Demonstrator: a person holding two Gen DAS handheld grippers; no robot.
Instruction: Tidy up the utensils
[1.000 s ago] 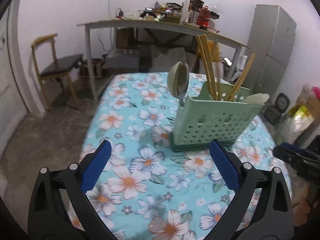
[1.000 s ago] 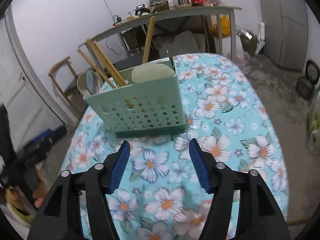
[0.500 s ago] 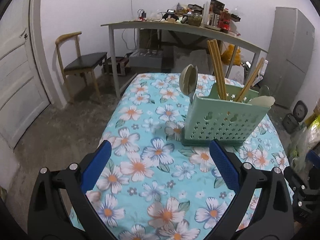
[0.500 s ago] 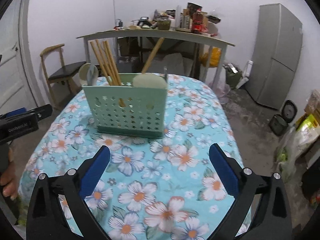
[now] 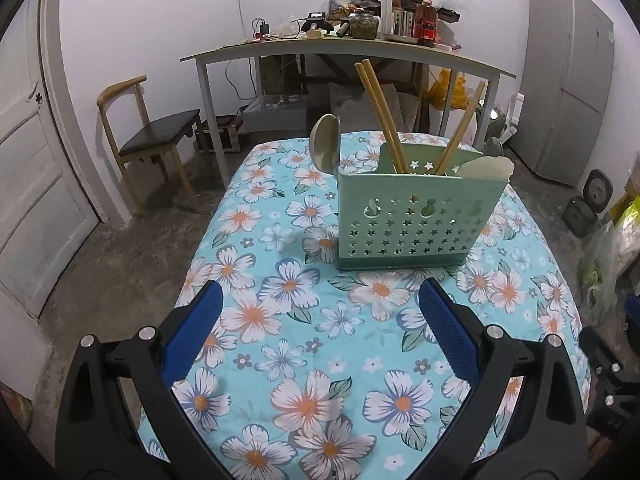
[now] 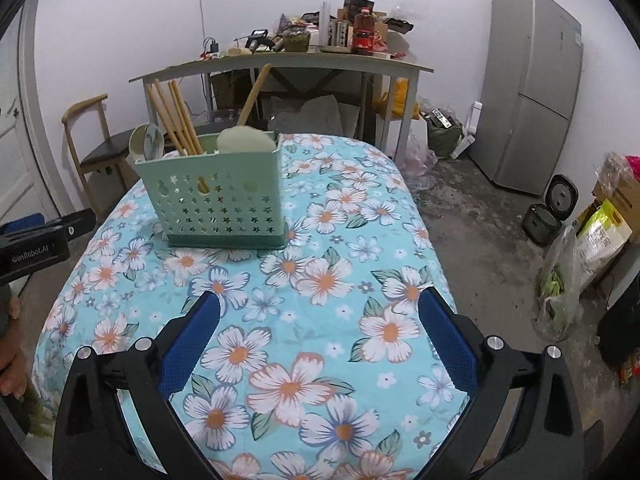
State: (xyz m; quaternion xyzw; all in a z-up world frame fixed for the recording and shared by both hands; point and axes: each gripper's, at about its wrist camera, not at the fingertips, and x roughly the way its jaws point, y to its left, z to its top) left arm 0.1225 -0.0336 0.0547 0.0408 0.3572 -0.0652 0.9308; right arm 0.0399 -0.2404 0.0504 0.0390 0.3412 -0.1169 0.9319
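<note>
A green perforated utensil holder [image 5: 416, 216] stands on the floral tablecloth [image 5: 280, 320]; it also shows in the right wrist view [image 6: 218, 196]. It holds wooden chopsticks [image 5: 380, 116], spoons [image 5: 326, 144] at its left end and a pale flat scoop [image 5: 486, 168] at its right end. My left gripper [image 5: 318, 320] is open and empty, above the cloth, short of the holder. My right gripper [image 6: 318, 322] is open and empty over the table's near right part. The left gripper's body [image 6: 36, 244] shows at the right wrist view's left edge.
A grey cluttered work table [image 5: 344, 52] stands behind the round table. A wooden chair [image 5: 152, 140] is at the back left, a grey fridge [image 6: 528, 88] at the back right. Bags and a rice cooker [image 6: 560, 196] sit on the floor to the right.
Both grippers have drawn back and up from the holder, which now looks smaller and farther. The right gripper's jaws have opened wider. Nothing was picked up.
</note>
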